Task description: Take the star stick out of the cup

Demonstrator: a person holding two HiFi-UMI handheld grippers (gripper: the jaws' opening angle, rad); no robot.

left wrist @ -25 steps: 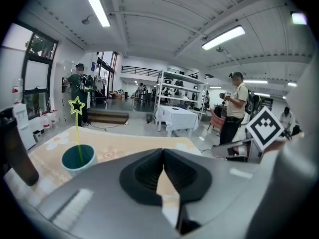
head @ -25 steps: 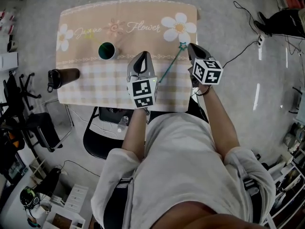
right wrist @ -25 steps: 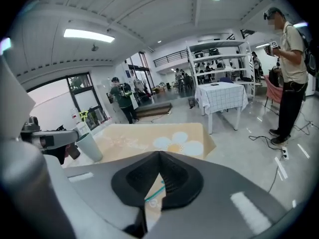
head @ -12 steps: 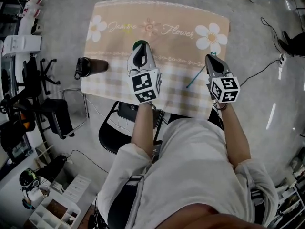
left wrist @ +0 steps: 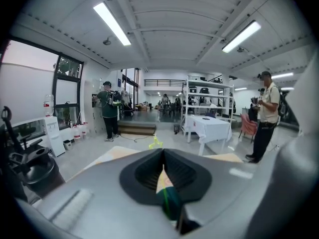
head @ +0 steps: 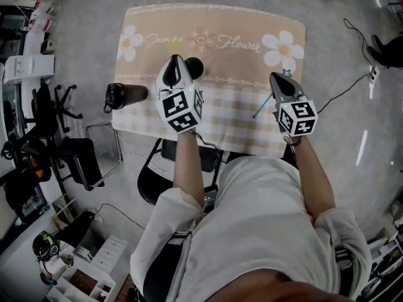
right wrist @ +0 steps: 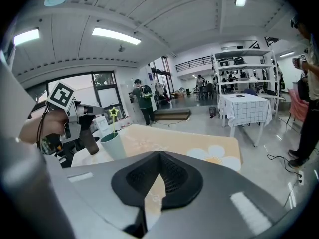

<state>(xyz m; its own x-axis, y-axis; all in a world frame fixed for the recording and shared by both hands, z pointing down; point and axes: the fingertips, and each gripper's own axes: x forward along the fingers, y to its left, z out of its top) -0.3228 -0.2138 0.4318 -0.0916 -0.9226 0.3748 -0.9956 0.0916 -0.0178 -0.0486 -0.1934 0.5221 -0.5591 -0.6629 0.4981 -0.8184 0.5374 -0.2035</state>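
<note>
A dark green cup (head: 194, 67) stands on the flower-print table (head: 214, 24) left of centre. In the right gripper view the cup (right wrist: 112, 144) holds a thin stick topped by a yellow-green star (right wrist: 113, 112). My left gripper (head: 174, 61) is shut and empty, its tip just left of the cup. Below its jaws (left wrist: 163, 156) the cup (left wrist: 170, 203) shows through the gap. My right gripper (head: 278, 77) hangs shut and empty over the table's right side. A second, teal stick (head: 262, 105) lies flat on the cloth beside it.
A brown bottle (head: 126, 94) stands at the table's left end, near the cup. A black chair (head: 157, 178) sits under the front edge. Cables (head: 352, 83) run over the floor to the right. People, a white table (right wrist: 246, 108) and shelves stand far behind.
My left gripper has gone from the table's front middle up to the cup, which now shows at its right. The right gripper stays beside the teal stick. The head view has shifted.
</note>
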